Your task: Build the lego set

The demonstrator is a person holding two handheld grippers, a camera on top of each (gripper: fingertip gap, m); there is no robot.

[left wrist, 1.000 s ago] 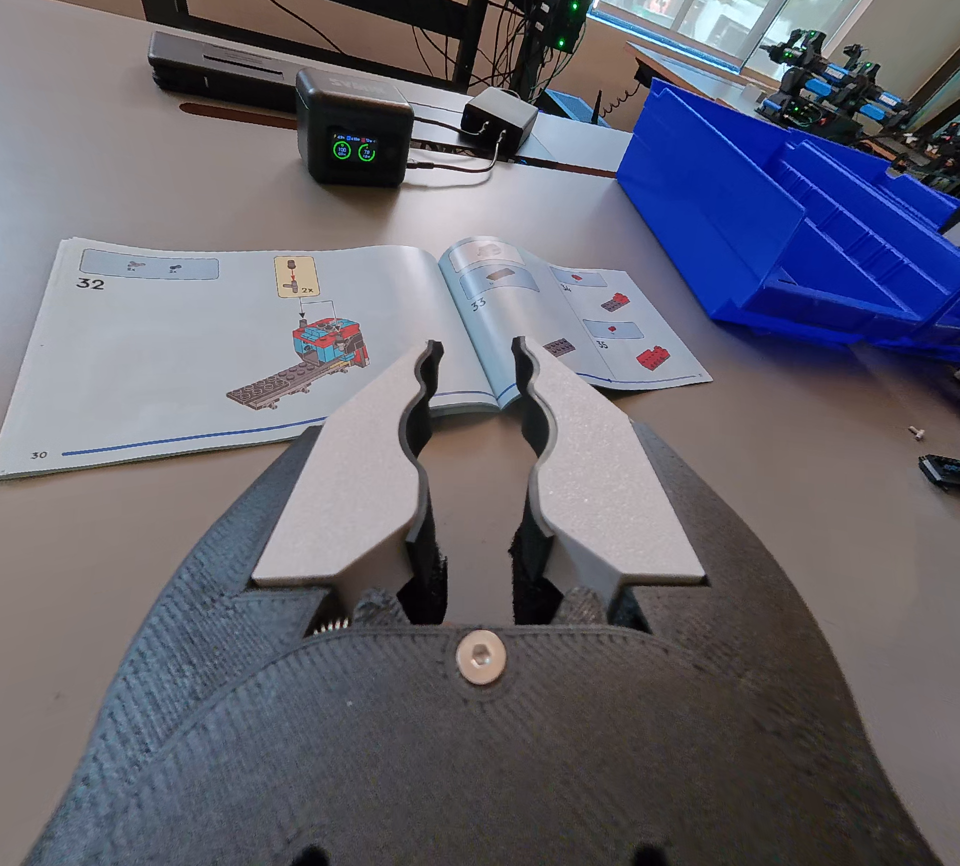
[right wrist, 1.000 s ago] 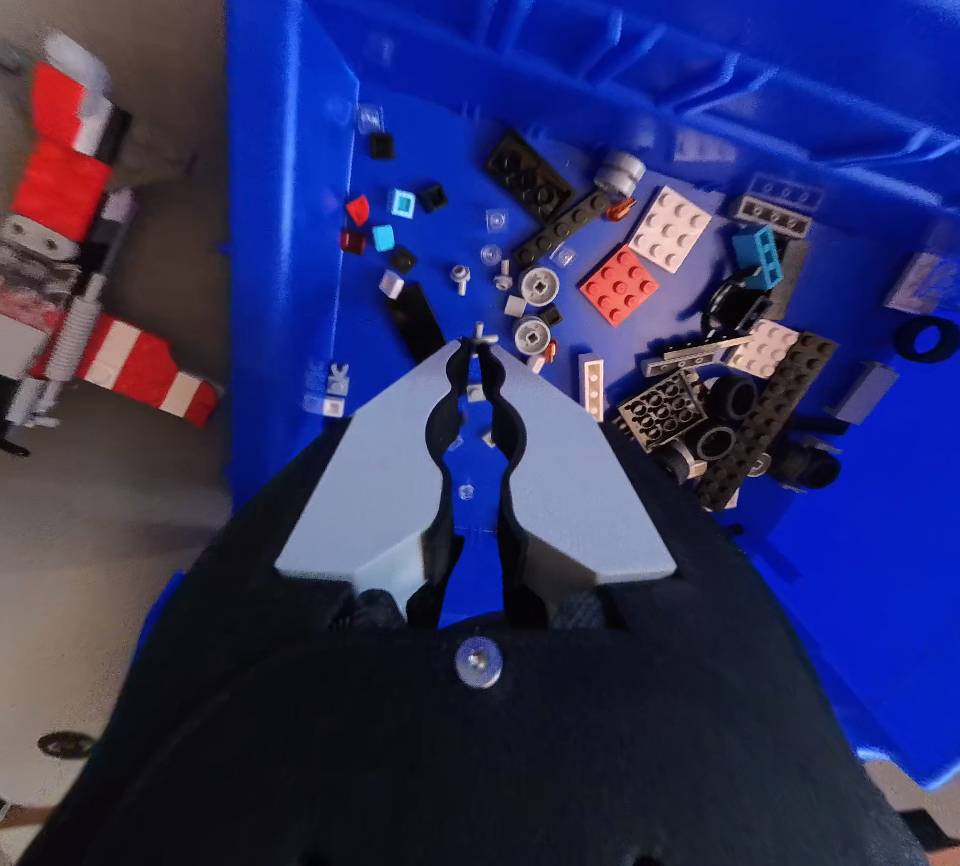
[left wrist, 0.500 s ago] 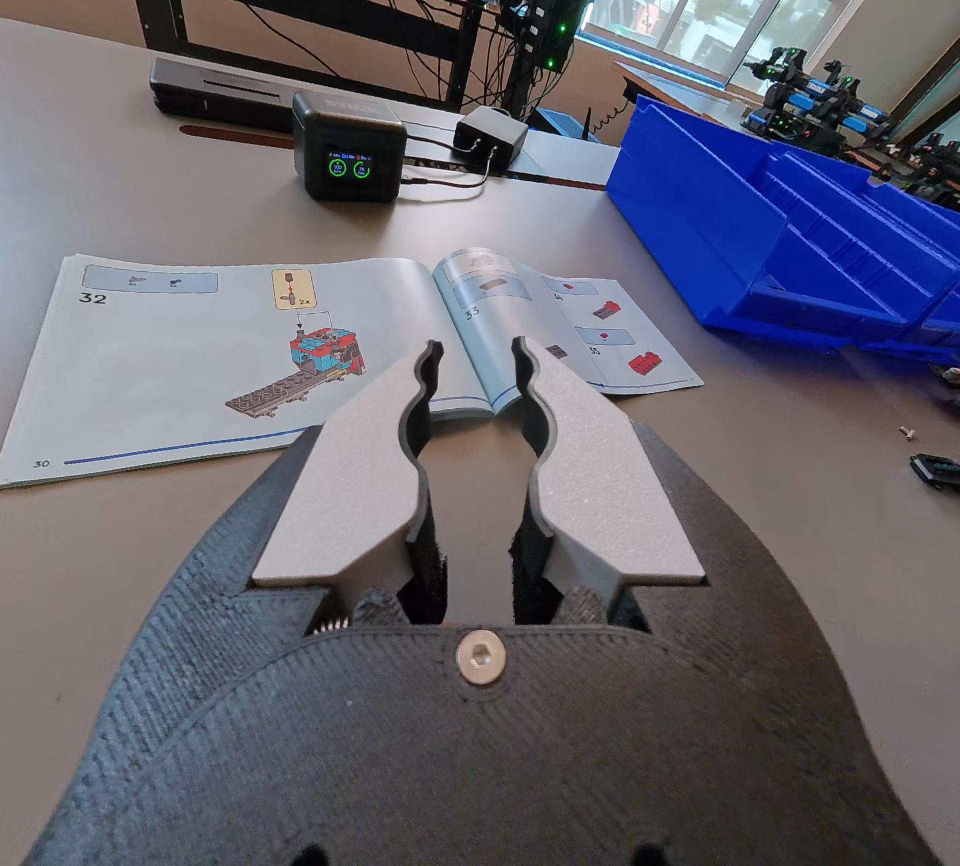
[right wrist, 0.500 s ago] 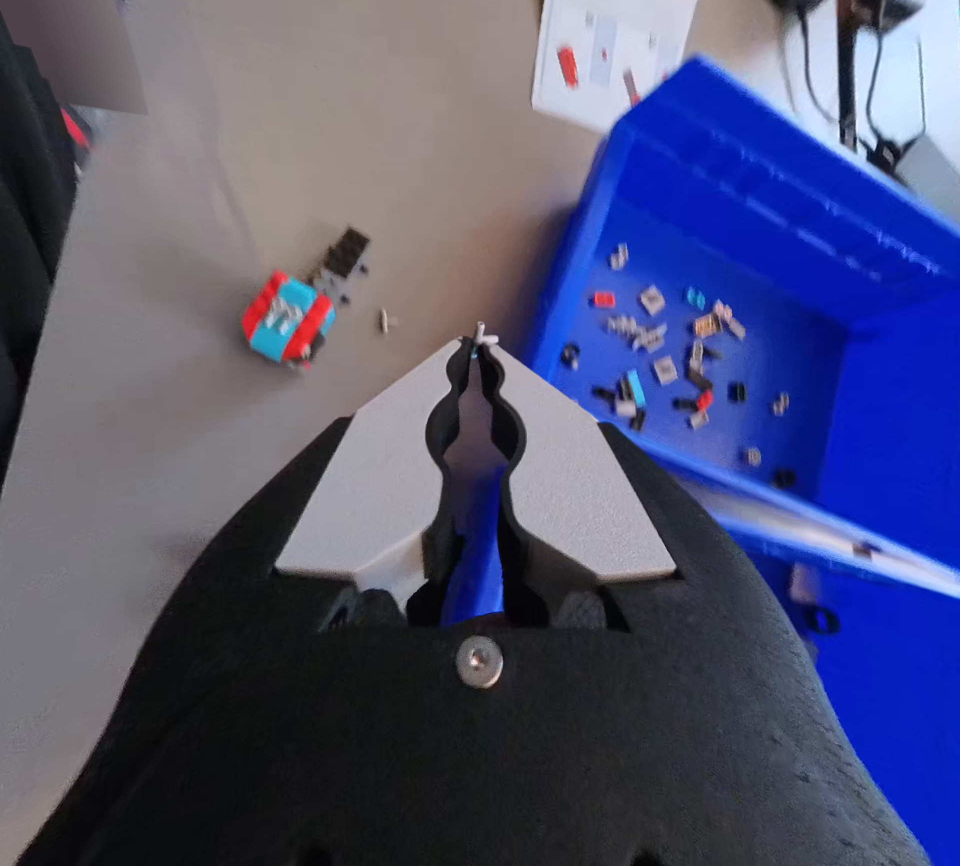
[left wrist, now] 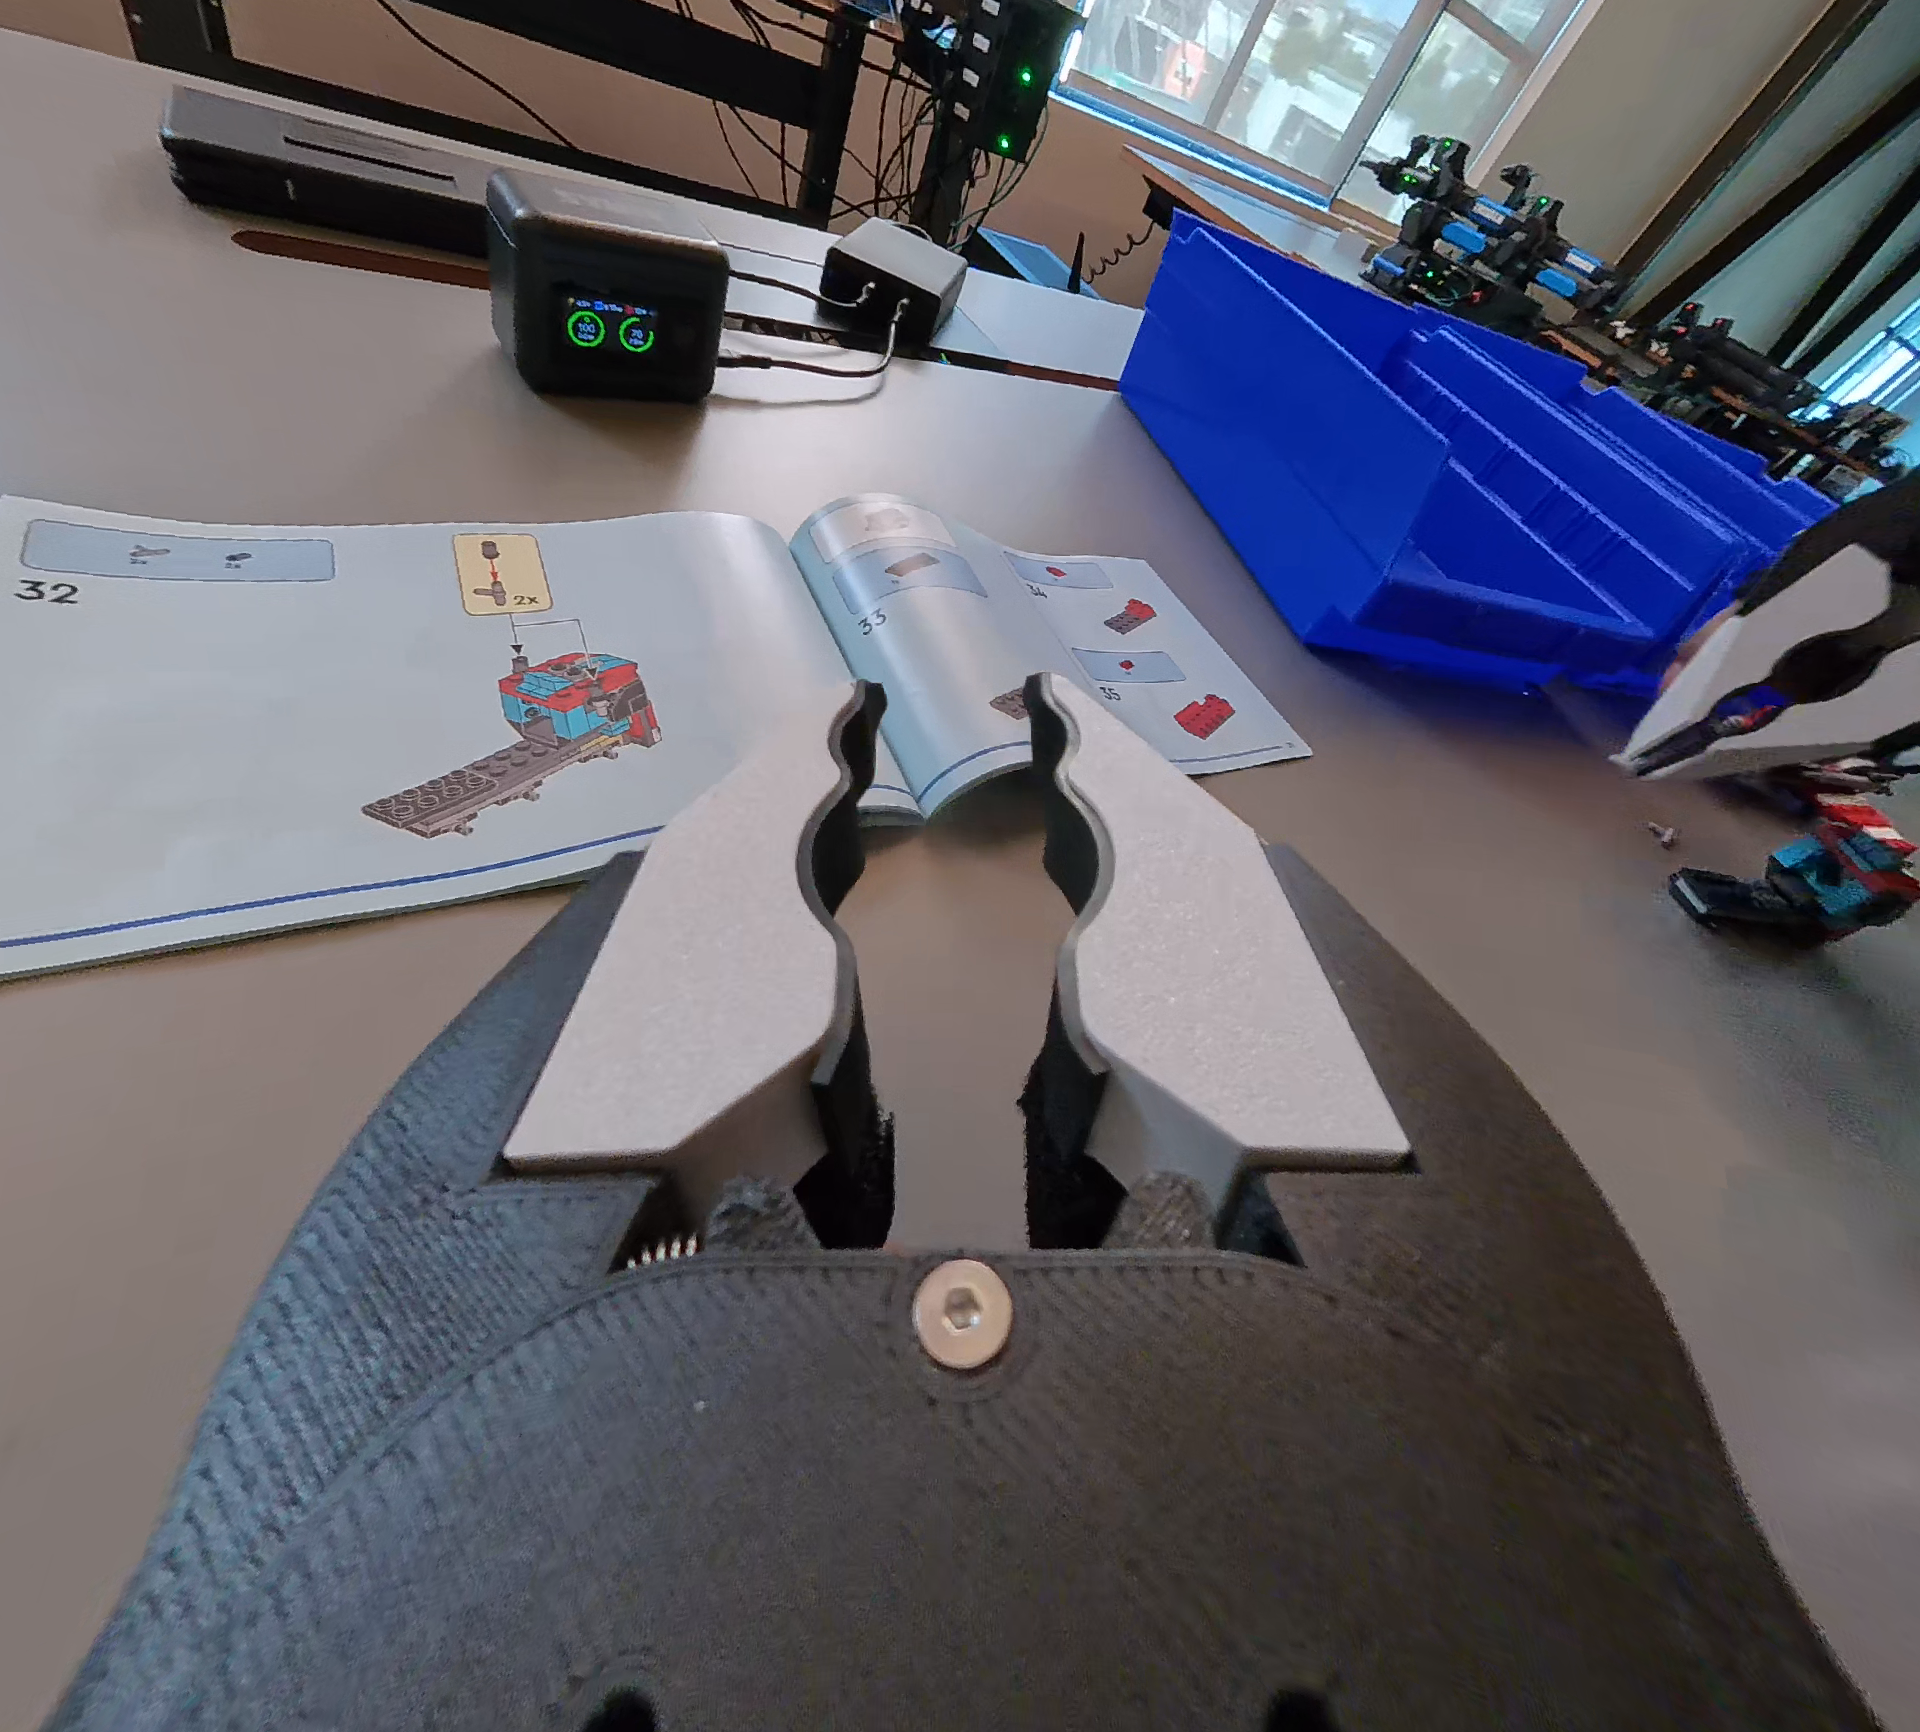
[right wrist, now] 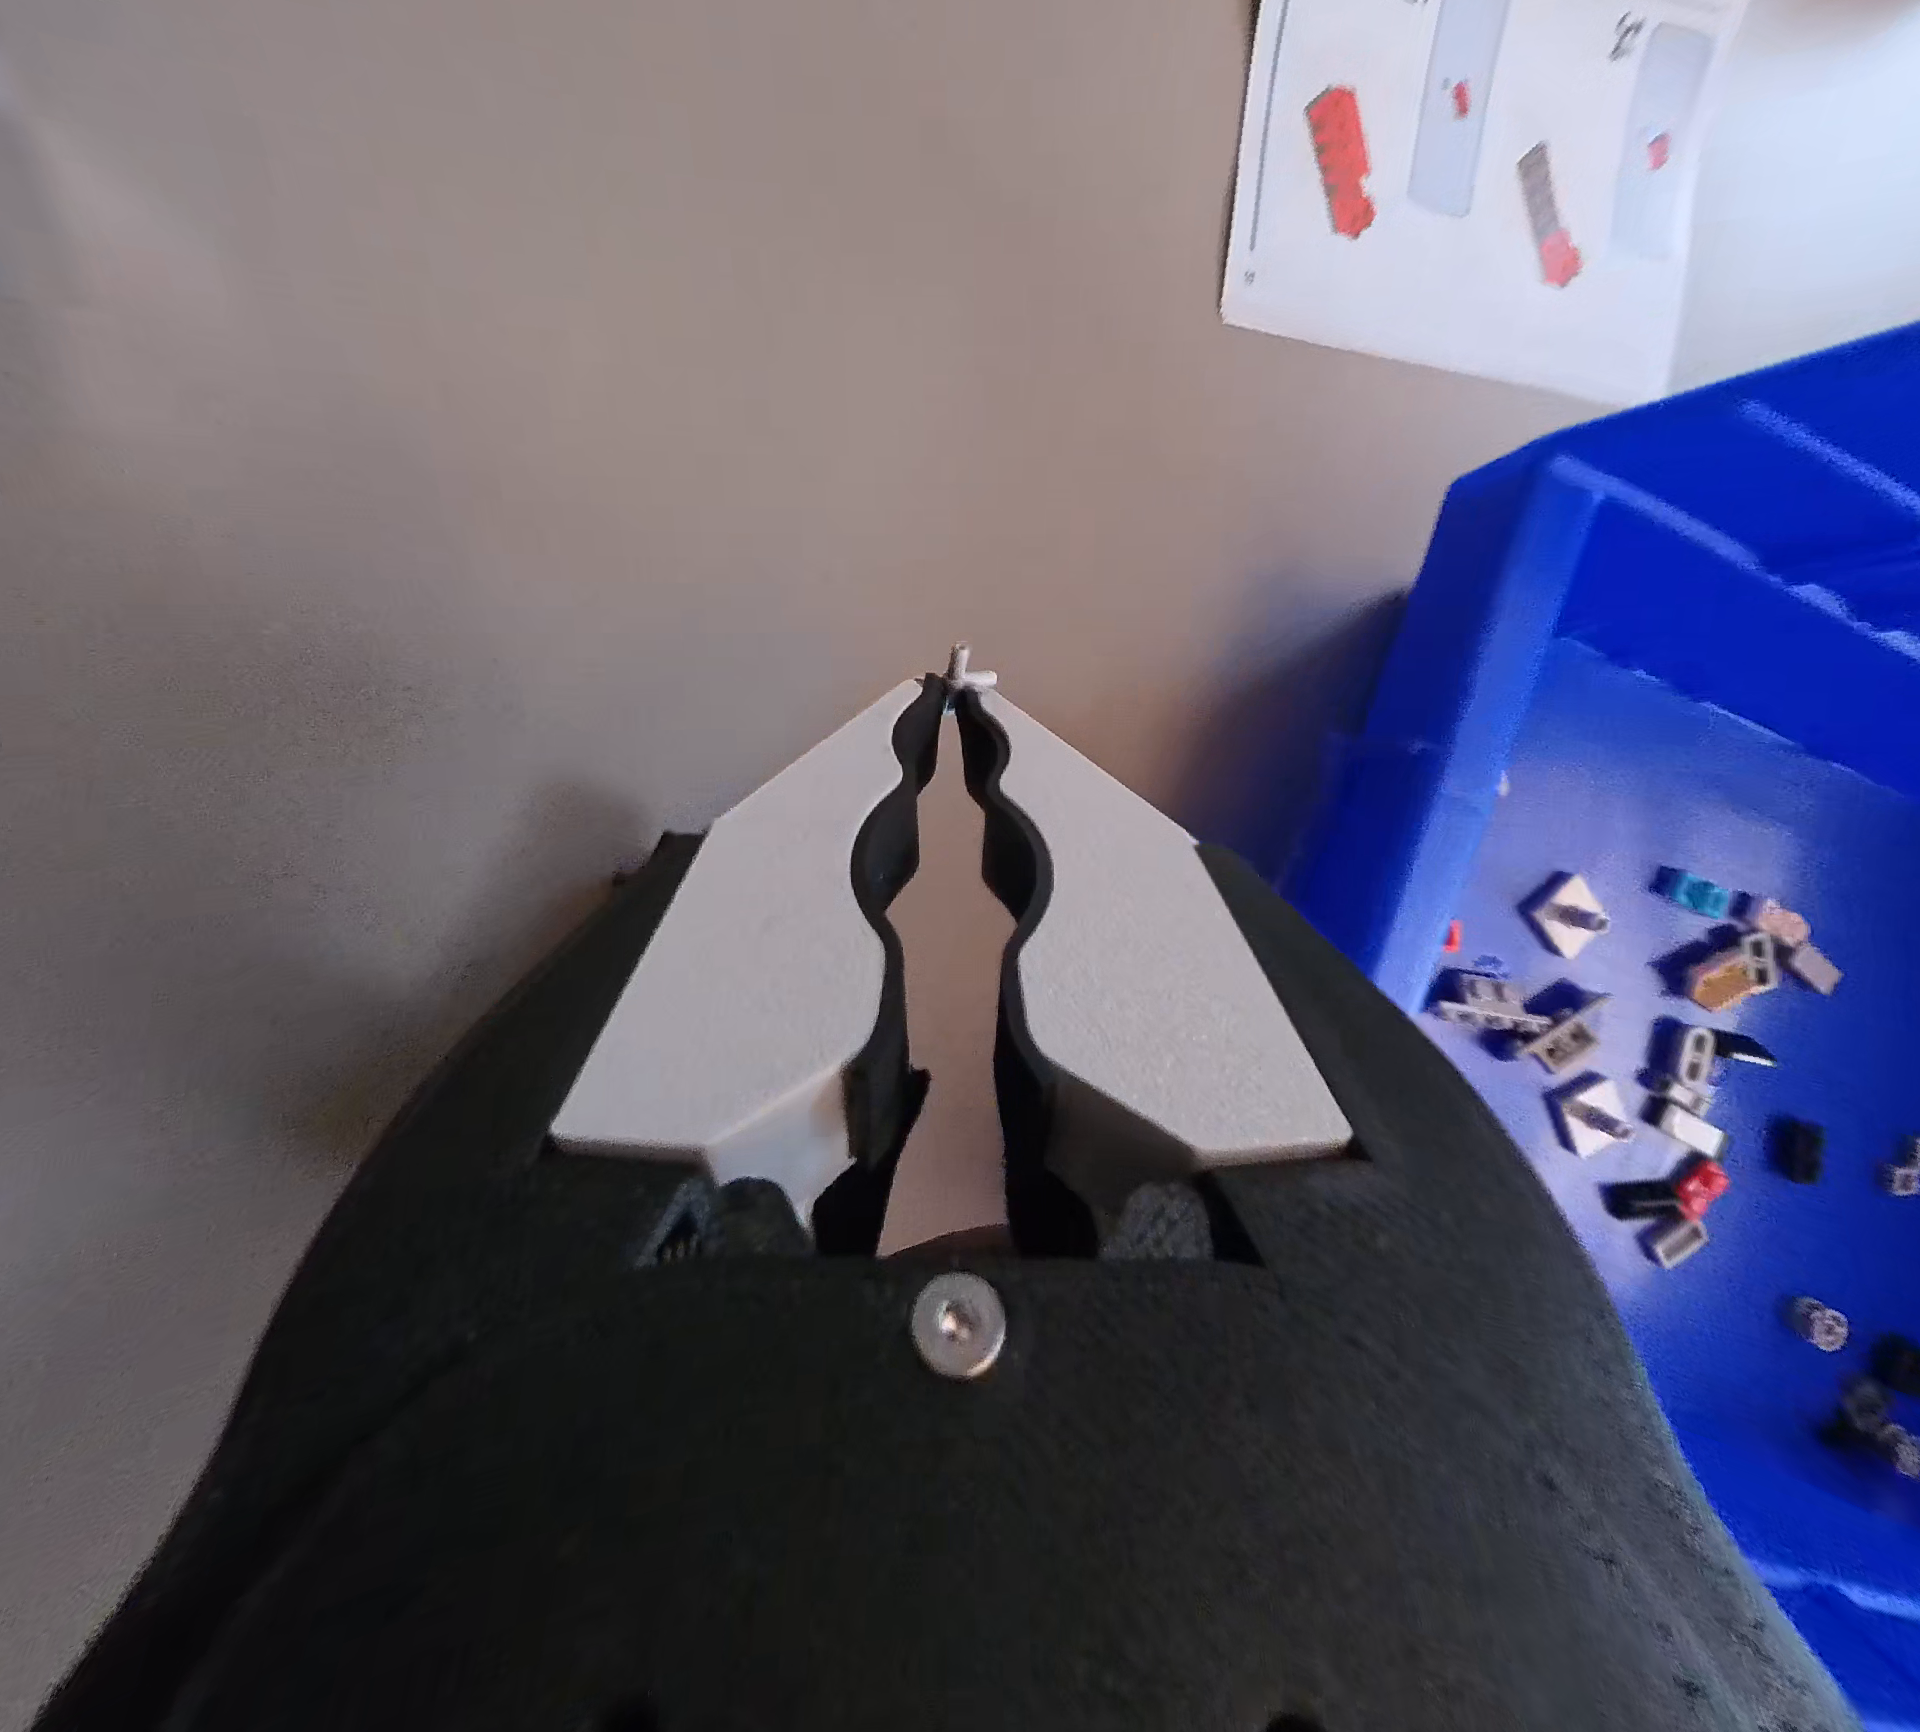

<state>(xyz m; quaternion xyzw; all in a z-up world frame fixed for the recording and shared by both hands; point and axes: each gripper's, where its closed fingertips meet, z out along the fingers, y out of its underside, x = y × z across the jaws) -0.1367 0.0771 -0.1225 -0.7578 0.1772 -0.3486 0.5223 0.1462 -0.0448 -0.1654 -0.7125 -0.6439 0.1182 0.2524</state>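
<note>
My right gripper (right wrist: 951,683) is shut on a tiny light-grey T-shaped lego piece (right wrist: 964,670) and holds it over the bare grey table (right wrist: 520,332), left of the blue bin. It also shows in the left wrist view (left wrist: 1631,757) at the right edge, above the small red, teal and black lego build (left wrist: 1808,882). A tiny loose grey piece (left wrist: 1662,834) lies beside the build. My left gripper (left wrist: 951,706) is open and empty, low over the table, pointing at the open instruction booklet (left wrist: 416,674).
Blue parts bins (left wrist: 1455,477) stand at the right; one (right wrist: 1538,643) holds several small loose pieces (right wrist: 1683,1038). A black box with a lit screen (left wrist: 608,316), a small black adapter (left wrist: 894,280) with cables, and a flat black device (left wrist: 312,155) sit at the back. Spacing between my two grippers at the tips: around 30 cm.
My right gripper has lifted out of the blue bin with the small grey piece and swung left over the table, coming into the left wrist view. The left gripper shifted slightly, staying open.
</note>
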